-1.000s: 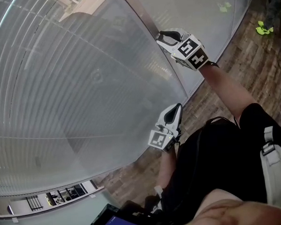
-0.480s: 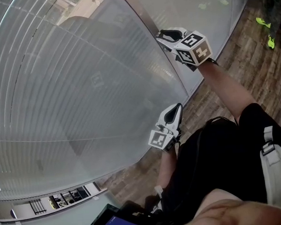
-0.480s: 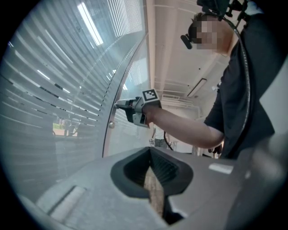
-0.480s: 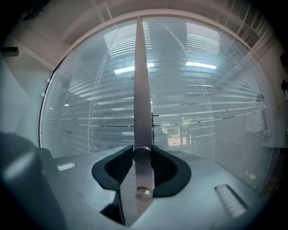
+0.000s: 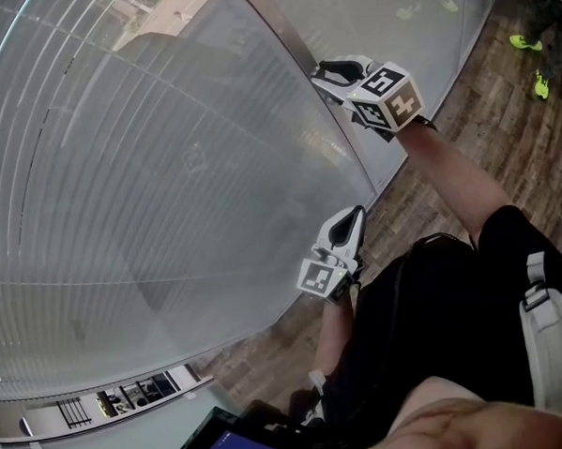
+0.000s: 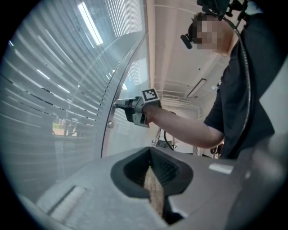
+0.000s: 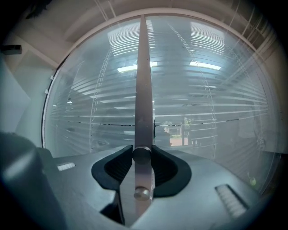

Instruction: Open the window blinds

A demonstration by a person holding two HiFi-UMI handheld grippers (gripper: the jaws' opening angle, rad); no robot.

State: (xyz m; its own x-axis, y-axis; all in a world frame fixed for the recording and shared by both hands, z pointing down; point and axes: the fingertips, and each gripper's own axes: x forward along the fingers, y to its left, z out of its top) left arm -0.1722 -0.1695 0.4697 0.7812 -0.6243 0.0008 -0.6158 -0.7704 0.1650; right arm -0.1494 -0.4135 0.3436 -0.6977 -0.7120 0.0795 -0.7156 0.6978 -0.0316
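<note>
The window blinds (image 5: 147, 179) fill the left and centre of the head view, their slats behind glass. At upper centre-right, the right gripper (image 5: 328, 76) is clamped on a small round knob (image 7: 141, 155) on the upright metal strip (image 7: 143, 81). Lower centre, the left gripper (image 5: 353, 219) is closed, holding nothing.
</note>
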